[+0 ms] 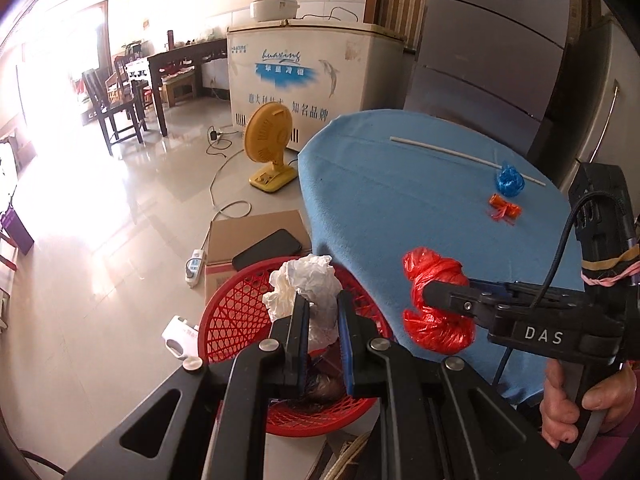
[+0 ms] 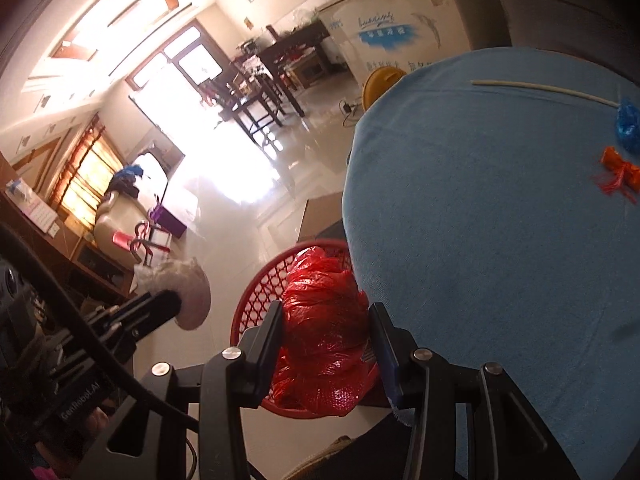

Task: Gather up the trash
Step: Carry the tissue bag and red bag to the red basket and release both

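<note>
My left gripper is shut on a crumpled white paper wad and holds it above the red mesh basket on the floor. My right gripper is shut on a crumpled red plastic bag, at the blue table's near-left edge above the basket. The right gripper with the red bag also shows in the left wrist view. The left gripper with its wad shows in the right wrist view. A blue plastic wad, an orange wrapper and a white stick lie on the blue tablecloth.
A cardboard box with a black phone on it stands behind the basket. A yellow fan, a power strip and cables lie on the tiled floor. A white chest freezer and a dark table with chairs stand farther back.
</note>
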The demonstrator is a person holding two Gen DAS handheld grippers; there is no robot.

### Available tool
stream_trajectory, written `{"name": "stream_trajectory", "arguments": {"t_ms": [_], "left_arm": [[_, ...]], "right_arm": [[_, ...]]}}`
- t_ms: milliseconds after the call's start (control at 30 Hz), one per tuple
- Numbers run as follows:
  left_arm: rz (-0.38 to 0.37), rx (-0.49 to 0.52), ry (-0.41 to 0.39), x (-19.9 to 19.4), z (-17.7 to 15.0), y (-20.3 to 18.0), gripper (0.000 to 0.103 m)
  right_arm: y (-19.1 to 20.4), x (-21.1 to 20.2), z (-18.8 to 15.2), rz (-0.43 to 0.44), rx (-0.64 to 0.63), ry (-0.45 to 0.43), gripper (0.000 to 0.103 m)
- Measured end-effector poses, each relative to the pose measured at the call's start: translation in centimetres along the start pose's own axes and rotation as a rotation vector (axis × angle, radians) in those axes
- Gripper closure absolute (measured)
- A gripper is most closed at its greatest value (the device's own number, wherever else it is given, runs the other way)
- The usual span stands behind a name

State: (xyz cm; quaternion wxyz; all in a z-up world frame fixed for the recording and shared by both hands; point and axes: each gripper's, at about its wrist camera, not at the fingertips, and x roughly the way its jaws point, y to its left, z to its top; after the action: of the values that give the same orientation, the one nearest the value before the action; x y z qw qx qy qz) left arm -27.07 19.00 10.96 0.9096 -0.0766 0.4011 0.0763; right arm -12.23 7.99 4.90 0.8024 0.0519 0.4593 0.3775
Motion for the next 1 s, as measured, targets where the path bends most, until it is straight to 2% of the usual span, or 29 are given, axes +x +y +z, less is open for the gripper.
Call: {"name": "stream_trajectory", "arguments": {"t_ms": [400, 633, 833, 1000], "left_arm": [[-0.020, -0.018, 0.089, 2.1, -0.8, 1.0, 0.089], [-0.010, -0.015, 0.101, 2.1, -0.8, 0.9, 0.088], [0.014, -0.038, 0.089, 1.8, -0.6, 1.7, 0.074], [0.018, -0.043, 0.080, 1.6, -0.4, 2.0, 0.073]], "right_arm": [[0.5, 1.3, 0.5, -0.001, -0.011, 0.029, 0.057], [1.3, 2.7, 0.9, 0.006, -0.048, 0.047, 0.055], [1.6, 3.5, 0.9, 0.015, -0.051, 0.049, 0.055], [1.4, 3.3, 0.9, 0.028, -0.040, 0.048, 0.054]]}}
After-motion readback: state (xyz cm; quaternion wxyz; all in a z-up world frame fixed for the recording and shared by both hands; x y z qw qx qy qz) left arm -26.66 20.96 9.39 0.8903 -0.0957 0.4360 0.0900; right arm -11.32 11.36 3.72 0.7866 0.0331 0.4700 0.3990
